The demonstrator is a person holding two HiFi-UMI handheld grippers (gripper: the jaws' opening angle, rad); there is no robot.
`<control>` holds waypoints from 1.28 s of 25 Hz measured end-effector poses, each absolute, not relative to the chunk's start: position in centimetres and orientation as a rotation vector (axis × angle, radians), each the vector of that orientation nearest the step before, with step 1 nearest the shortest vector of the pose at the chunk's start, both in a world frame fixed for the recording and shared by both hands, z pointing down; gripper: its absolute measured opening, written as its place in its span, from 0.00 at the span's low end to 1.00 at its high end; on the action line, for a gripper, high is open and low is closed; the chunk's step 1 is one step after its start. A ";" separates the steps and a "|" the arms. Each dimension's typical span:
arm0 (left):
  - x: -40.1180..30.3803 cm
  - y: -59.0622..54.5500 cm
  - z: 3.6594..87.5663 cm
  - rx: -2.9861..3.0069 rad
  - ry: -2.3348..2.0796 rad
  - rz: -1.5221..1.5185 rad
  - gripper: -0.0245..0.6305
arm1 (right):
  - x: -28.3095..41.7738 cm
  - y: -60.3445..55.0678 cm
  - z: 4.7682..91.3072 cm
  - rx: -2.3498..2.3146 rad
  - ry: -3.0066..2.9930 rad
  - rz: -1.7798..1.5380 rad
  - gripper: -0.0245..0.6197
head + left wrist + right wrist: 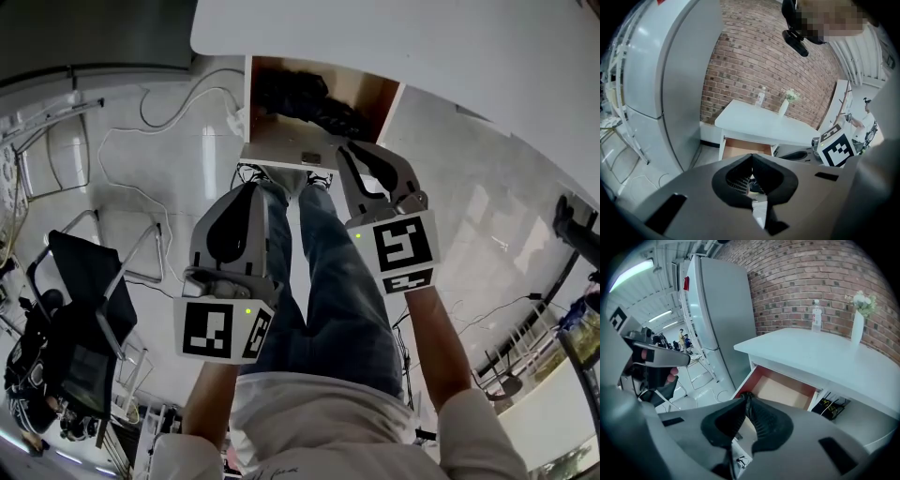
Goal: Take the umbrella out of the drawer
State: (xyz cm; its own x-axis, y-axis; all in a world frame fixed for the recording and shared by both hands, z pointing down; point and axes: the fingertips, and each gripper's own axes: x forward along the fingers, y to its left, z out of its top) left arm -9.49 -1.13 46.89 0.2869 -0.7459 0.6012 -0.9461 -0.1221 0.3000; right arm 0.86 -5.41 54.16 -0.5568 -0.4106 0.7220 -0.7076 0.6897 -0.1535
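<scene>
Ok so the right claw (746, 397) is being held pinched down to basically nothing, tips meeting, and nothing is being gripped between them. It's being pointed down at the open drawer (783, 391), whose near edge is sitting right by the tips. The umbrella (302, 97), a black bundle, is being kept inside that drawer, just ahead of the claw's tips; whether it's being touched can't be told. To that claw's left and a bit further back from the drawer, the left claw (751, 157) is being held with its jaws closed tip to tip as well, empty. Above and beyond both claws the drawer is being overhung by a white table (820, 350), where a bottle (816, 315) and a white vase (857, 329) with flowers are being shown at the far edge, against a brick wall (797, 282). Off to the left of the claws a tall grey fridge (724, 310) is being seen. Below the claws, the person's jeans (328, 281) are being caught too.
</scene>
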 end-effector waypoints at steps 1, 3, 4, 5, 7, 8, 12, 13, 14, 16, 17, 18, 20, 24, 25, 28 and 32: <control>-9.4 -1.2 47.0 1.923 -1.510 0.398 0.06 | 0.9 -5.5 54.7 0.849 -2.218 0.570 0.12; -9.2 -1.3 47.2 1.926 -1.499 0.386 0.06 | 0.8 -5.6 55.8 0.829 -2.202 0.566 0.14; -9.1 -1.2 47.2 1.927 -1.494 0.381 0.06 | 0.7 -5.5 56.4 0.813 -2.197 0.564 0.16; -9.0 -1.2 47.3 1.927 -1.490 0.376 0.06 | 0.5 -5.5 56.9 0.797 -2.192 0.562 0.16; -9.0 -1.2 47.3 1.929 -1.485 0.367 0.06 | 0.2 -5.3 57.9 0.769 -2.183 0.553 0.19; -8.9 -1.2 47.4 1.929 -1.482 0.362 0.06 | 0.0 -5.3 58.4 0.760 -2.178 0.547 0.20; -9.0 -1.2 47.8 1.924 -1.477 0.354 0.06 | -0.6 -5.2 60.3 0.731 -2.155 0.521 0.20; -9.1 -1.2 48.0 1.921 -1.474 0.355 0.06 | -0.7 -5.2 60.8 0.724 -2.150 0.518 0.20; -9.1 -1.1 48.2 1.919 -1.471 0.356 0.06 | -0.9 -5.2 61.2 0.718 -2.145 0.516 0.20; -9.2 -1.1 48.5 1.917 -1.465 0.359 0.06 | -1.2 -5.2 62.0 0.706 -2.135 0.514 0.20; -9.3 -1.0 48.5 1.916 -1.463 0.360 0.06 | -1.3 -5.1 62.4 0.700 -2.130 0.514 0.20; -9.4 -1.0 48.5 1.915 -1.462 0.360 0.06 | -1.4 -5.1 62.7 0.695 -2.125 0.513 0.21; -9.5 -1.0 48.5 1.915 -1.460 0.361 0.06 | -1.6 -5.1 63.3 0.689 -2.114 0.509 0.21; -10.0 -1.3 48.6 1.910 -1.465 0.358 0.06 | -1.8 -5.6 64.4 0.679 -2.086 0.474 0.22; -10.1 -1.3 48.7 1.908 -1.465 0.359 0.06 | -2.0 -5.7 64.8 0.671 -2.080 0.470 0.23; -9.6 -1.5 48.9 1.930 -1.441 0.374 0.06 | -2.1 -5.8 66.1 0.657 -2.064 0.463 0.25; -9.1 -1.4 49.2 1.946 -1.414 0.379 0.06 | -2.1 -5.6 68.1 0.633 -2.026 0.462 0.28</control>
